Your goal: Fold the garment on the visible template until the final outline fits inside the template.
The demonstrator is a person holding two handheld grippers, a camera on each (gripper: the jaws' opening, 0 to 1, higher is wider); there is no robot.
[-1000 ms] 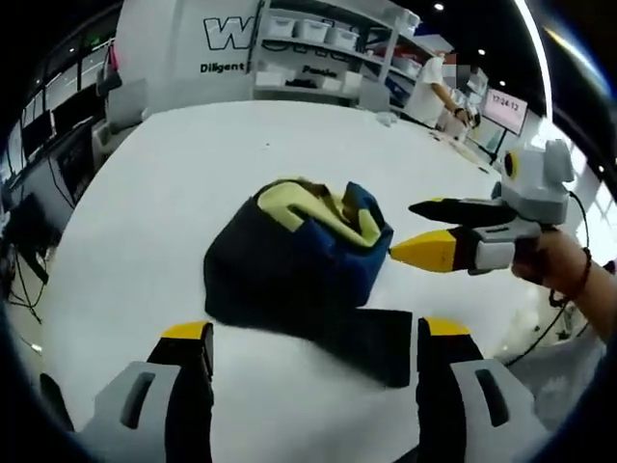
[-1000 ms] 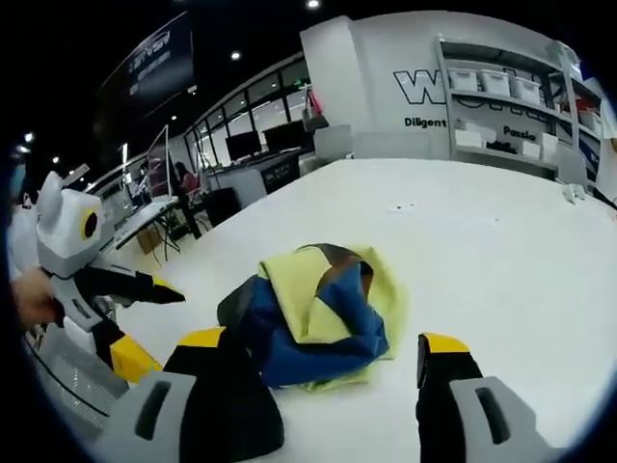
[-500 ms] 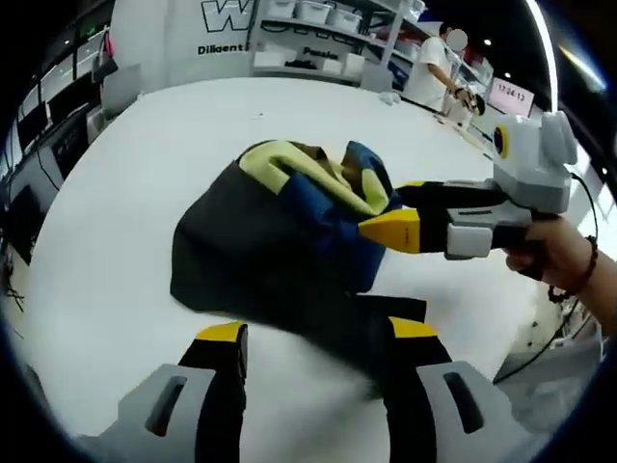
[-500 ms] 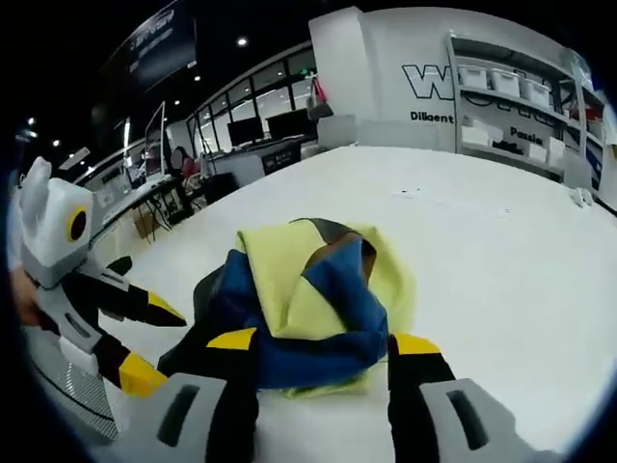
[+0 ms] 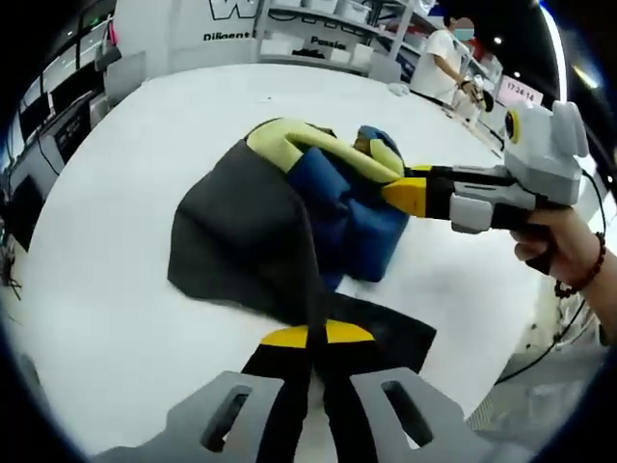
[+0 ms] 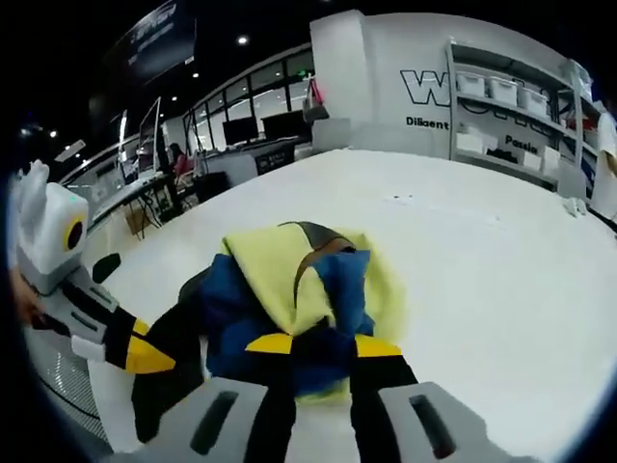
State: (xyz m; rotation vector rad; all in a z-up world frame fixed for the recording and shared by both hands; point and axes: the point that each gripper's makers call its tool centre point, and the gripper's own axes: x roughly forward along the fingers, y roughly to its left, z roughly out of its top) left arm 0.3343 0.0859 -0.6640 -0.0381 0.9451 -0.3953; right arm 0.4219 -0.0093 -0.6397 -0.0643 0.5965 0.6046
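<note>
Left claw (image 5: pixel 316 336) pinches the garment's (image 5: pixel 280 227) dark edge on the white counter (image 5: pixel 116 289); right claw (image 6: pixel 323 344), nearly closed, grips its blue fold.

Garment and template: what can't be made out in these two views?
- Template: none can be made out on the table; the garment may cover it.
- Garment's near hem, left gripper view: hidden behind the left hand-held gripper.
- Right hand-held gripper, right gripper view: its tips meet blue cloth; a real pinch isn't certain.
- Garment type: too bunched to tell.

Bright overhead lights, table (image 5: pixel 116 174) glare, fisheye warp, soft edges.
</note>
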